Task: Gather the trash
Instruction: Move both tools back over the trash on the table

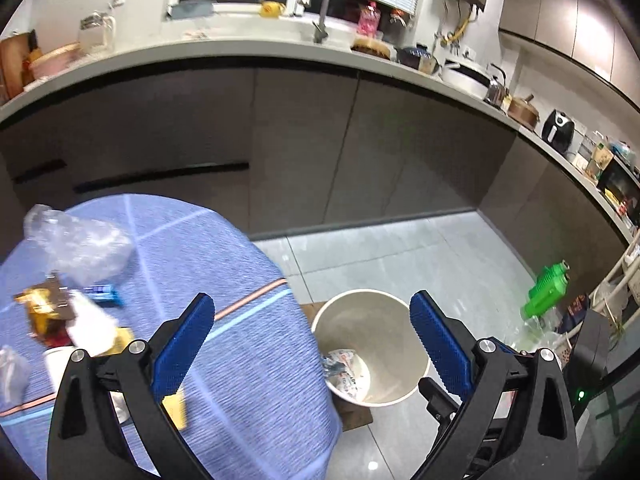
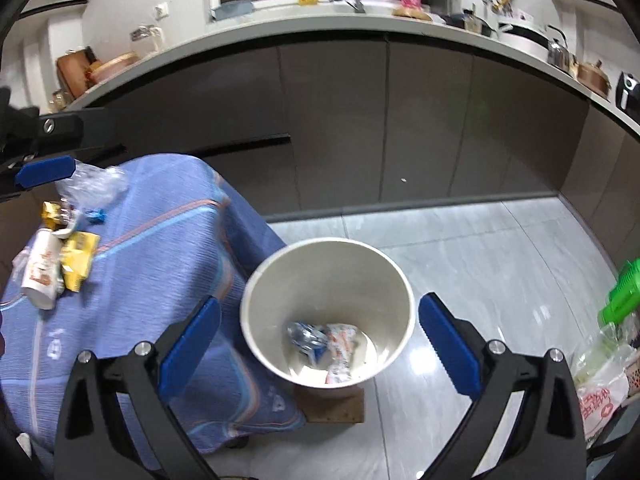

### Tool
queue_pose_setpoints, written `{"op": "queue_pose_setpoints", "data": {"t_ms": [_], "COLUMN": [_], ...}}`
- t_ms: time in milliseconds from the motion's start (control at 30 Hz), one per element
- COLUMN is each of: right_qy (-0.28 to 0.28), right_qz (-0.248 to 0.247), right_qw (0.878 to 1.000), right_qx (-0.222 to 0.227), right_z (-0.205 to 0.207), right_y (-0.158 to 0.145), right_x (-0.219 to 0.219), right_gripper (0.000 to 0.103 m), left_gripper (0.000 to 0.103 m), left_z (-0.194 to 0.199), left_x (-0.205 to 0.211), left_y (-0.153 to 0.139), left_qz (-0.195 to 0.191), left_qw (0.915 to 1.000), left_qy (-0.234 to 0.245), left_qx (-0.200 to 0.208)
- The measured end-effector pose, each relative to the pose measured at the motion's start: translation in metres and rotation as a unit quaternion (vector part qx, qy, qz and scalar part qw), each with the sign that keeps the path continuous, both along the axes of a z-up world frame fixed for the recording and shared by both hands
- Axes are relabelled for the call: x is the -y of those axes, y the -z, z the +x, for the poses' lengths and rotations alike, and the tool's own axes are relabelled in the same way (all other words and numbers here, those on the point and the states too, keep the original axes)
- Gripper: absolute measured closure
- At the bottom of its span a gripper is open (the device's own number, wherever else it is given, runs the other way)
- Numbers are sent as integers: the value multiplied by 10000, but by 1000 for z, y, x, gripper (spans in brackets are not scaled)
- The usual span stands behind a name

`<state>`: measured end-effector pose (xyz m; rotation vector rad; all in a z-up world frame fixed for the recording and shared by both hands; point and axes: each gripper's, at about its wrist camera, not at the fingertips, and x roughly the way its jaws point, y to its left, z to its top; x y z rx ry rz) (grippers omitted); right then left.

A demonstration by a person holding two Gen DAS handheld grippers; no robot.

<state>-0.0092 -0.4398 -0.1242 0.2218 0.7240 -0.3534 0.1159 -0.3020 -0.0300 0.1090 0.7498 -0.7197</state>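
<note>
A: Biggest first. The counter (image 2: 360, 36) ran across the back, cabinets below. Nearer stood a table under a blue cloth (image 2: 160, 280), beside the white bin (image 2: 328, 308) on the tiled floor.

B: Bin's attitude?

A: Upright, long axis vertical, mouth up. Crumpled wrappers (image 2: 324, 344) lay at the bottom. More trash stayed on the cloth: a clear plastic bag (image 1: 76, 240), a white cup (image 2: 42, 272) on its side with its mouth toward the near table edge, a yellow packet (image 2: 78, 260).

B: Lettering?

A: Red marks on the cup, too blurred to read.

B: Tongs?

A: Left gripper (image 1: 312, 344) released, nothing between the jaws. Right gripper (image 2: 320, 340) likewise spread, empty, above the bin.
</note>
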Motion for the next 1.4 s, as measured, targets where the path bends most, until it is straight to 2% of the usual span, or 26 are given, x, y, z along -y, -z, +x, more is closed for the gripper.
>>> {"op": "queue_pose_setpoints", "data": {"t_ms": [133,267,433,700,767,900,1000,1267,1400], "right_qy": [-299,-597,-1074,-1700,-1957,-2266,-2388,-2730,-2858], "right_qz": [-25,-152,-221,-418,-465,-517,-525,-590,-466], "right_qw": [9993,9975,9929,9804,9764,9716,9692,9601,9571], "right_qx": [204,342,452,909,786,448,295,145,66], "right_z": [-2,-1,7,21,27,39,47,76,99], "right_y": [-19,-35,-53,-75,-76,-70,-66,-65,-63], "right_x": [-22,-47,-86,-151,-168,-192,-208,-243,-256], "right_gripper": [3,3,3,3,3,3,3,4,4], "left_gripper": [9,9,9,9,9,9,9,9,13], "left_z": [-17,-32,-38,-35,-34,-33,-30,-10,3], "left_x": [-39,-91,-162,-264,-283,-312,-322,-345,-350], "left_y": [-15,-13,-3,3,7,17,24,39,40], "left_qz": [148,298,253,115,23,-186,-168,-217,-280], "left_qw": [9988,9950,9878,9702,9668,9618,9610,9618,9653], "left_qy": [-374,-831,-1522,-2418,-2548,-2697,-2718,-2659,-2524], "left_qx": [278,459,191,-74,-171,-426,-490,-606,-612]}}
